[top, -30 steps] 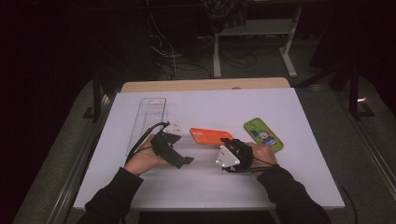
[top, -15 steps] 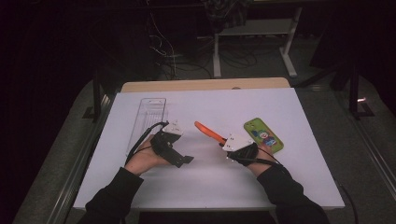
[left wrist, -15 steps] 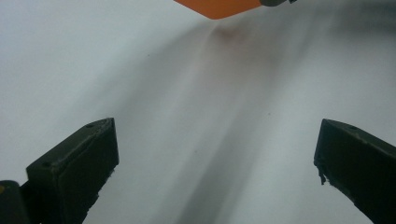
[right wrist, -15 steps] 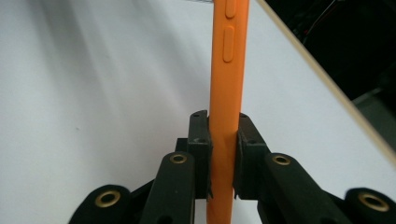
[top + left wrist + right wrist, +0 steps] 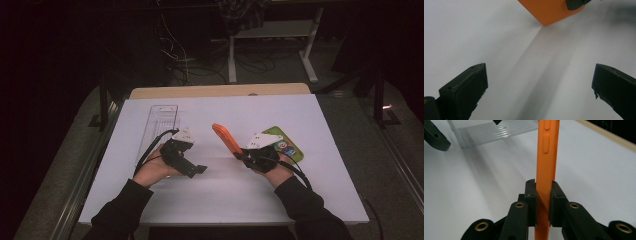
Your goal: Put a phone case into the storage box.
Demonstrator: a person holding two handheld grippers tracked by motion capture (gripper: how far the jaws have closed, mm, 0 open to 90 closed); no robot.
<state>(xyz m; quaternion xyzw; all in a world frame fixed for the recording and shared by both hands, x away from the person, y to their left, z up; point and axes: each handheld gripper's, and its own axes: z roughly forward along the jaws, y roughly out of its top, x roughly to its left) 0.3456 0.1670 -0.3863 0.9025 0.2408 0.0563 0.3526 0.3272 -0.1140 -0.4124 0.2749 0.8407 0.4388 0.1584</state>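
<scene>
An orange phone case (image 5: 224, 137) stands tilted up on edge over the white table (image 5: 220, 195), and my right gripper (image 5: 240, 154) is shut on its near end. Looking along the right gripper (image 5: 543, 187), the case (image 5: 547, 162) runs edge-on between the pressed pads, side buttons facing me. My left gripper (image 5: 194, 162) rests to the left of it, open and holding nothing. In the left gripper view its jaws (image 5: 540, 75) stand wide apart over bare table, with a corner of the orange case (image 5: 550, 11) ahead of them.
A clear plastic tray (image 5: 162, 119) lies at the back left, also seen as a clear plastic tray (image 5: 494, 132) beyond the case. A green patterned phone case (image 5: 286, 143) lies flat just right of my right hand. A wooden strip (image 5: 220, 90) borders the table's far edge.
The orange case lay flat on the table; it has now been tipped up on edge and carried a little to the right by my right gripper. The left hand stayed put.
</scene>
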